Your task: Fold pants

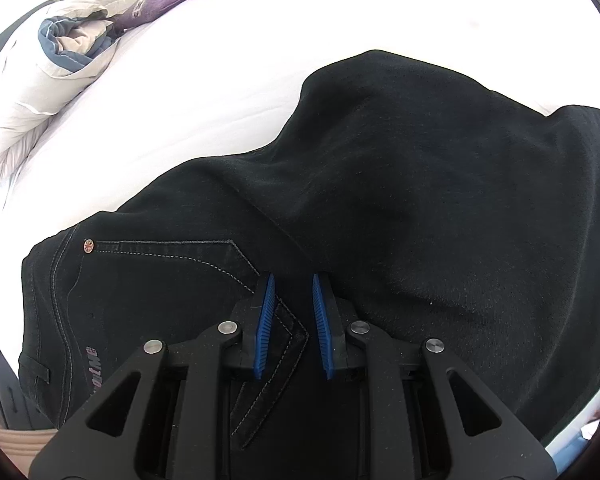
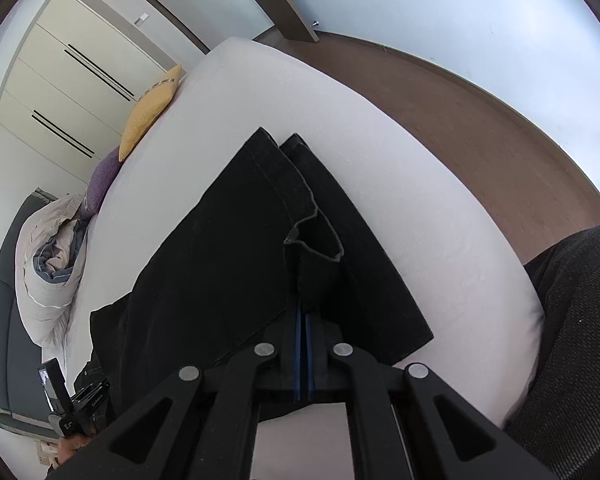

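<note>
— Looking down the left tool (image 1: pixel 293 286), what do you see?

— Black denim pants (image 1: pixel 400 200) with pale stitching spread across a white bed sheet (image 1: pixel 180 100). The blue ribbed pads (image 1: pixel 265 320) stand a little apart, and a stitched seam of the pants runs between them. Whether they pinch the cloth or only rest over it, I cannot tell. A small round copper rivet (image 1: pixel 88 245) sits at a pocket corner to the left, with red lettering on a label below it.

— And the right tool (image 2: pixel 305 316)?

— Its blue pads are pressed together, clamped on a fold of the pants (image 2: pixel 228 248). Cloth rises out of the closed tips, and a leg hem curls open just beyond them. Two leg ends lie side by side at the far end, reaching towards the far edge of the bed (image 2: pixel 440 208).

— So where are the pants as a whole?

— On the bed, waist end to the near left, legs stretching far and to the right. They are partly doubled over, one layer lying on another.

— Anything else around?

— At the far left of the bed, a bunched white and grey-blue duvet (image 2: pixel 48 264), then a purple cushion (image 2: pixel 102 180) and a mustard-yellow cushion (image 2: pixel 152 108) beside it. Cream wardrobe doors (image 2: pixel 60 92) with dark slot handles stand behind them. Brown floor (image 2: pixel 480 120) runs past the right side of the bed. A dark grey sleeve (image 2: pixel 572 320) shows at the right edge, and the other tool's black body (image 2: pixel 80 396) is at the lower left, held in a hand.
</note>
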{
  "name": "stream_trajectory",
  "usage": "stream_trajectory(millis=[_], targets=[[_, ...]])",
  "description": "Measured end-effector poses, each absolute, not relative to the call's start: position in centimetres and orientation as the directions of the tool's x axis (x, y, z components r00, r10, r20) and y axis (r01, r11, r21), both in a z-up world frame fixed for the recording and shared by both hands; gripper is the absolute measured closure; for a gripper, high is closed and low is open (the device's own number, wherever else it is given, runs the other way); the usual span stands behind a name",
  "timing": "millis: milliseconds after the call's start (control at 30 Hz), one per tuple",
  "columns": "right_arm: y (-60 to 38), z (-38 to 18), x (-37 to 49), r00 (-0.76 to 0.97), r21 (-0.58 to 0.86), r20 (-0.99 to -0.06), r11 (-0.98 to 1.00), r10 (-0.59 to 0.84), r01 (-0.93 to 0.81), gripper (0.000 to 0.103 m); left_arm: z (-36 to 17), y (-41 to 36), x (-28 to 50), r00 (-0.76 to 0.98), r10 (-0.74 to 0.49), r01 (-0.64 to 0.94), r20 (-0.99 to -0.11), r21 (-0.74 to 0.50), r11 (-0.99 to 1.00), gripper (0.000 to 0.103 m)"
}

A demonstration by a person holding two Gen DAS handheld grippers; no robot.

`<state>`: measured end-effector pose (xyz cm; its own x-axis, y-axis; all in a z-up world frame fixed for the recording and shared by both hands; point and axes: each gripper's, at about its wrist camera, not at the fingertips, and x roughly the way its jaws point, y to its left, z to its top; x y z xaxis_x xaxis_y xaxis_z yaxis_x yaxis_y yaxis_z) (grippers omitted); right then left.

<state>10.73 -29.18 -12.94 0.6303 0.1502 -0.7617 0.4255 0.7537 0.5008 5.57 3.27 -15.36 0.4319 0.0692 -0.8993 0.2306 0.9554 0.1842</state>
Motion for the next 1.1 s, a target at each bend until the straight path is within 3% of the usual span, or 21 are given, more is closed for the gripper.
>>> stream_trajectory(millis=[300, 800, 1033, 1100], targets=[[-30.5, -14.7, 8.3, 0.623, 0.536, -0.764, 0.702, 0.167, 0.469, 0.101, -15.6, 2.0, 5.0, 0.457, 0.128, 0.187, -0.880, 0.235, 0.954, 0.084], [-32.0, -15.8, 7.1, 0.621, 0.590, -0.750, 0.656, 0.227, 0.472, 0.103, -15.5, 2.1, 4.2, 0.473, 0.124, 0.175, -0.872, 0.231, 0.957, 0.084], [-32.7, -15.5, 5.7, 0.596, 0.595, -0.766, 0.618, 0.242, 0.514, 0.098, -15.3, 2.4, 4.0, 0.474, 0.111, 0.182, -0.873, 0.221, 0.958, 0.084], [-33.0, -15.1, 5.4, 0.573, 0.562, -0.791, 0.625, 0.214, 0.542, 0.085, -15.2, 2.3, 4.1, 0.473, 0.116, 0.183, -0.873, 0.227, 0.956, 0.084]])
